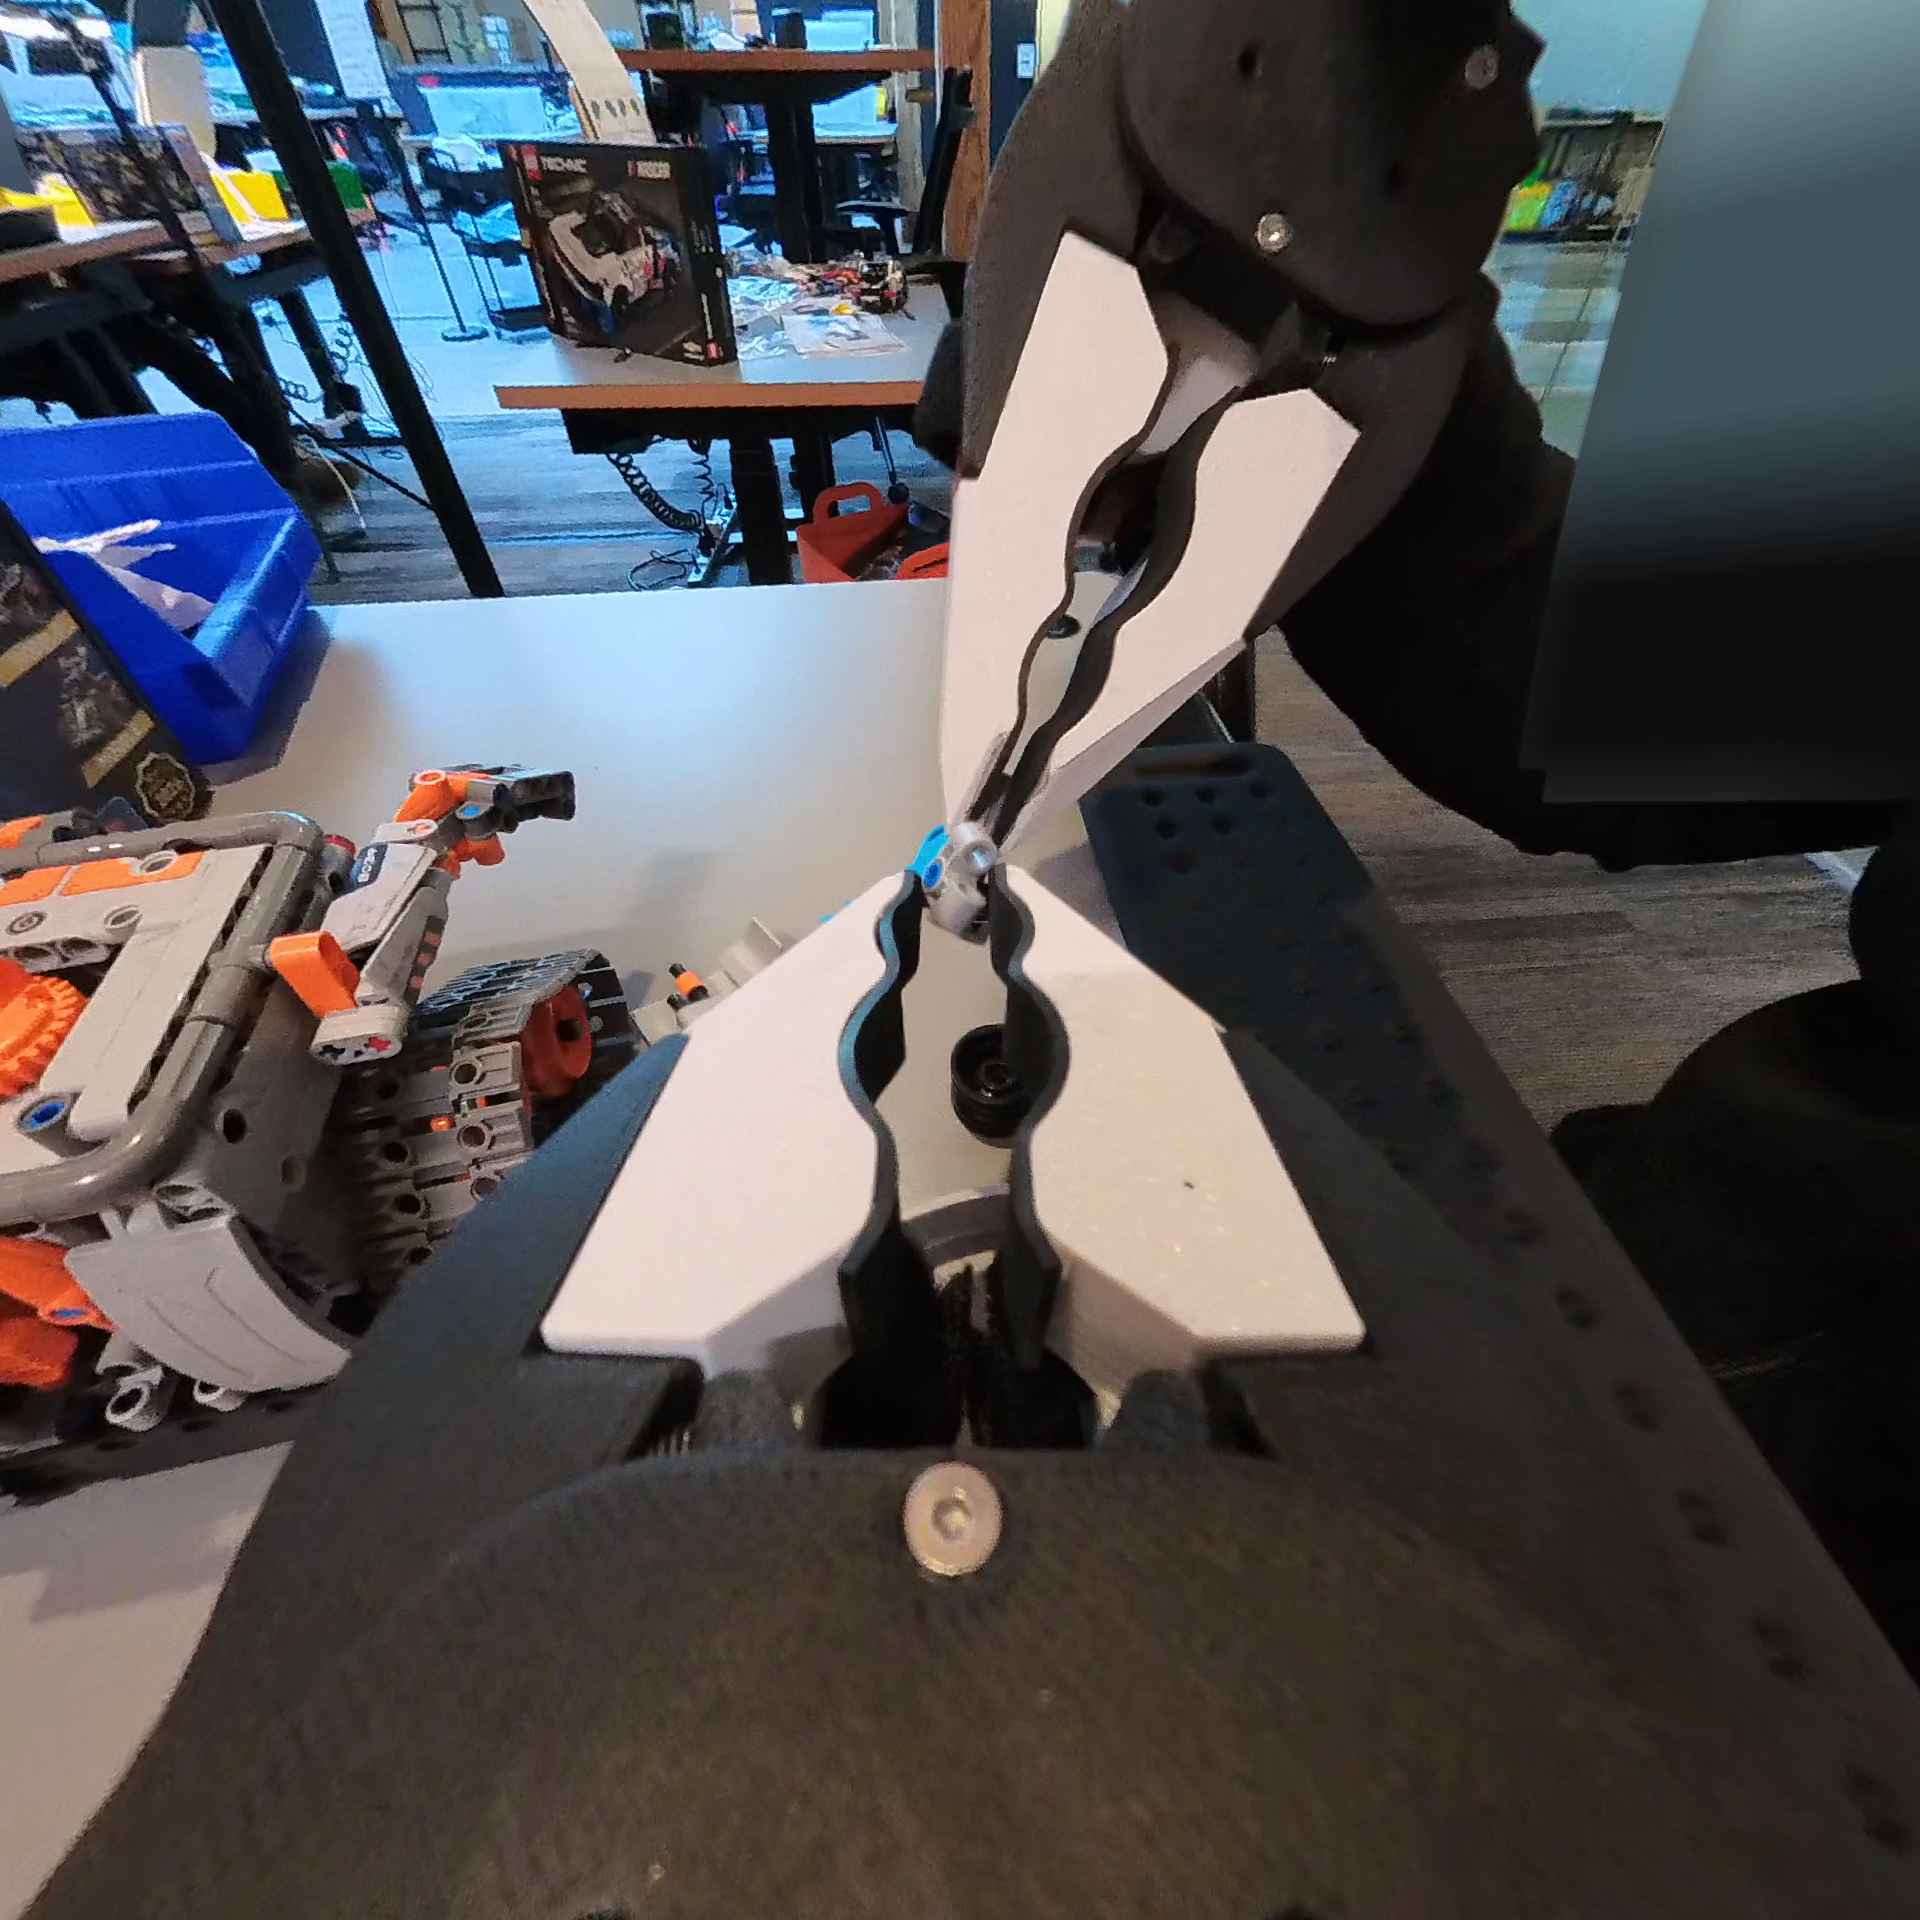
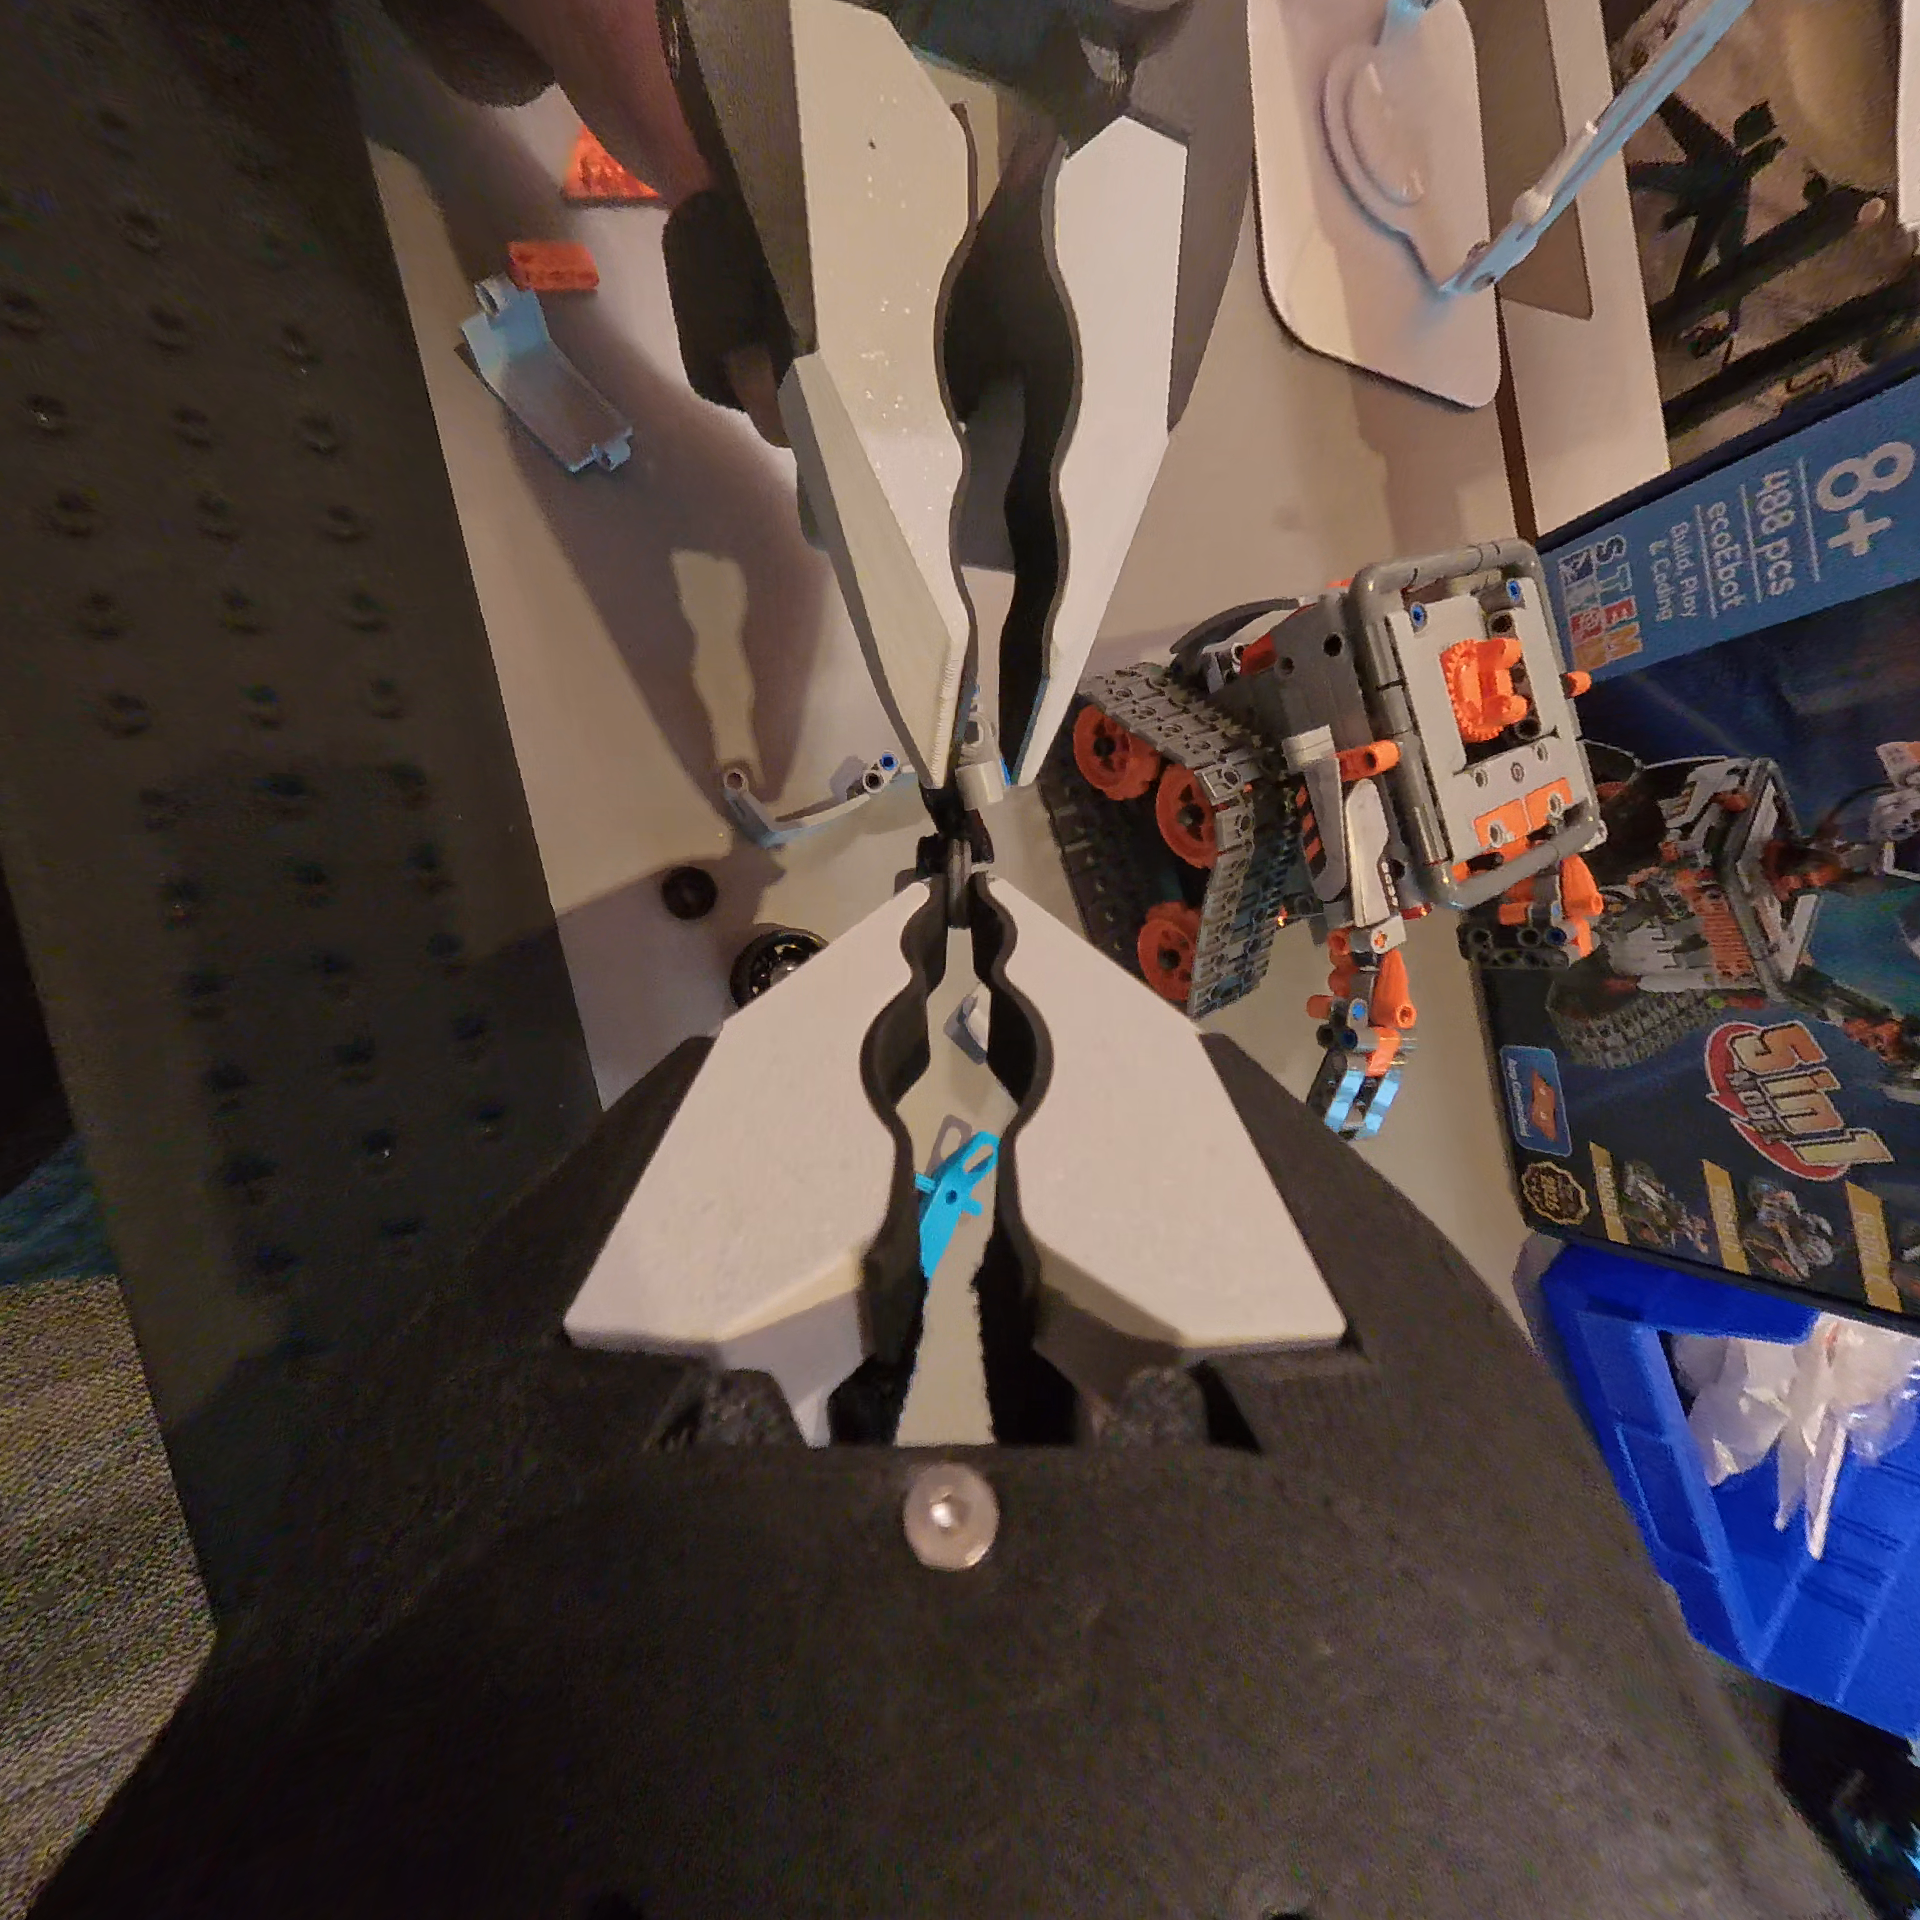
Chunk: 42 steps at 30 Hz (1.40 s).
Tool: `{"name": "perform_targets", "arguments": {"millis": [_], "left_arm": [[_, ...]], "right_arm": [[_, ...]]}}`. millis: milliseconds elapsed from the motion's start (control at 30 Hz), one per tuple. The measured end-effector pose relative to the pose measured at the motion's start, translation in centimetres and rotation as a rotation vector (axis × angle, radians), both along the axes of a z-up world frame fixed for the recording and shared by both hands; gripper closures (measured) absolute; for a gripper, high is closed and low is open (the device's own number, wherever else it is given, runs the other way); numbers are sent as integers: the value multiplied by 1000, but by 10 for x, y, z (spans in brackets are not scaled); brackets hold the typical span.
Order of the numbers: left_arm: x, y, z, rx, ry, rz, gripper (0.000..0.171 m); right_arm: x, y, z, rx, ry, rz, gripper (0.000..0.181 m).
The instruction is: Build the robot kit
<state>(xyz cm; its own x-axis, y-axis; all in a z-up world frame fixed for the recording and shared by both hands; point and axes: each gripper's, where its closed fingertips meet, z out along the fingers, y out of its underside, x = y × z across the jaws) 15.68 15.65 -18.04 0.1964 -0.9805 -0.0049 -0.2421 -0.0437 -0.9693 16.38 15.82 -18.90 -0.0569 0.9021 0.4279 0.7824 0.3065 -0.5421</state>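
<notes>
Left wrist view has the left claw (image 1: 961,883) pinching a small grey brick connector with blue pins (image 1: 958,876) at its very tips, held up off the pale surface (image 1: 675,707). The right claw (image 1: 987,821) comes down from above to meet it tip to tip, its jaws pressed together on a thin dark piece (image 2: 954,862) that the right wrist view shows only as a sliver; what kind of piece it is I cannot tell. Both pieces meet in the air between the two claws, apparently so each can be steadied against the other. A small black wheel (image 1: 992,1081) lies on the surface beneath the left claw. Just beside it, to the left, stands a grey and orange tracked brick-built robot model (image 1: 239,1070), with a blue plastic bin (image 1: 177,582) and a printed cardboard box (image 2: 1714,935) near it.
</notes>
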Motion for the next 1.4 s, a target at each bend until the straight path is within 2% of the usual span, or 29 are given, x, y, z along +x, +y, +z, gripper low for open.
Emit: {"name": "perform_targets", "arguments": {"millis": [133,233,400,467,567,867,1000,1133,1300,1400], "left_arm": [[-3,6,9,-84,-99,18,162],[-7,9,20,-164,-216,2,162],[-10,12,38,-333,-403,-36,162],[-10,14,42,-401,-458,-52,162],[-14,18,47,-455,-518,-57,162],[-17,21,47,-507,-532,-58,163],[-15,21,43,-532,-518,-60,162],[-12,22,38,-548,-490,-46,162],[-11,21,35,-530,-468,-33,162],[-9,19,38,-492,-463,-36,161]], "right_arm": [[-3,5,10,-28,98,-37,175],[0,8,24,-139,295,-76,155],[-5,6,26,-275,566,-110,150],[-13,2,20,-300,586,-93,153],[-18,9,25,-242,636,-114,168],[-13,15,38,-321,738,-103,173],[-12,20,40,-268,762,-122,166],[-12,20,39,-228,768,-113,168],[-10,21,37,-243,788,-100,169],[-9,19,39,-309,829,-80,169]]}}
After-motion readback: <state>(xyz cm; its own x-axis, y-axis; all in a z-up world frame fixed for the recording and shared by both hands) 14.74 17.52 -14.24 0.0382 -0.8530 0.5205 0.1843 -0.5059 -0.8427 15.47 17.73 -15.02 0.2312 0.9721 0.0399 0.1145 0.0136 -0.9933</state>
